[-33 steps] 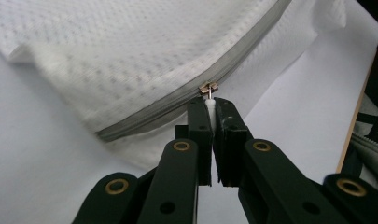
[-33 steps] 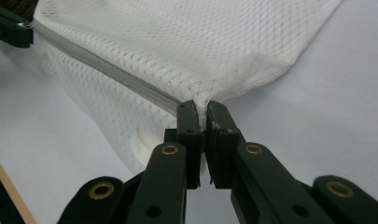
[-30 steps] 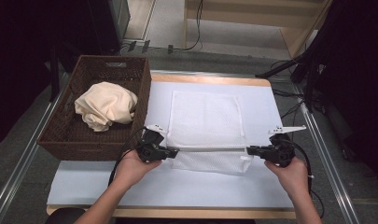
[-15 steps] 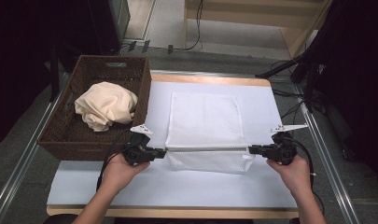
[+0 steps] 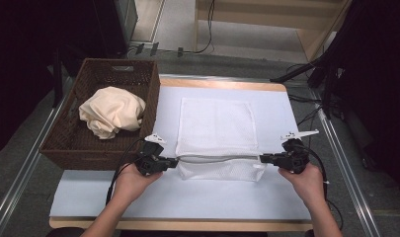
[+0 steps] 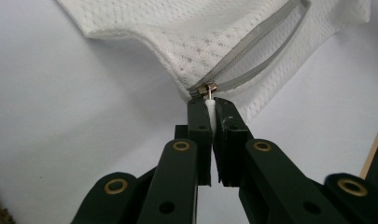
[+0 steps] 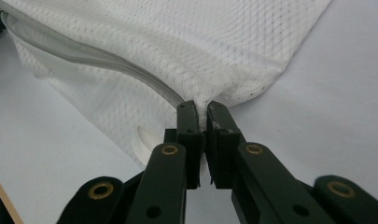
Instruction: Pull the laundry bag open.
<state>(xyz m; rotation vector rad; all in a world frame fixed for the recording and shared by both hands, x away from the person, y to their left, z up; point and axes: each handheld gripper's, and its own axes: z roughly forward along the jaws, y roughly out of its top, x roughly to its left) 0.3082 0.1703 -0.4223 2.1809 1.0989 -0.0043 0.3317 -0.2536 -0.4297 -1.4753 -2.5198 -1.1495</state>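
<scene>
The white mesh laundry bag [image 5: 216,133] lies flat on the tabletop [image 5: 108,197], its zipper run open nearly the whole near edge, while the cream cloth [image 5: 111,110] sits unloaded in the basket [image 5: 64,148], so I judge the opening about done and the filling left. The left tool [image 5: 174,161] is clenched on the zipper pull [image 6: 208,89], plain in the left gripper view, and the right tool [image 5: 262,158] pinches the bag's corner, as the right gripper view shows.

We're in a lab or test setup, not a home. The tabletop [image 5: 113,197] has a white sheet over a wood board and sits betw. metal rails [image 5: 20,173]. Black cables [image 5: 207,47] run across the grey floor [image 5: 237,61] behind it, w/ dark equipment [image 5: 375,74] at both sides & a light wood frame [image 5: 326,34] at the back.
</scene>
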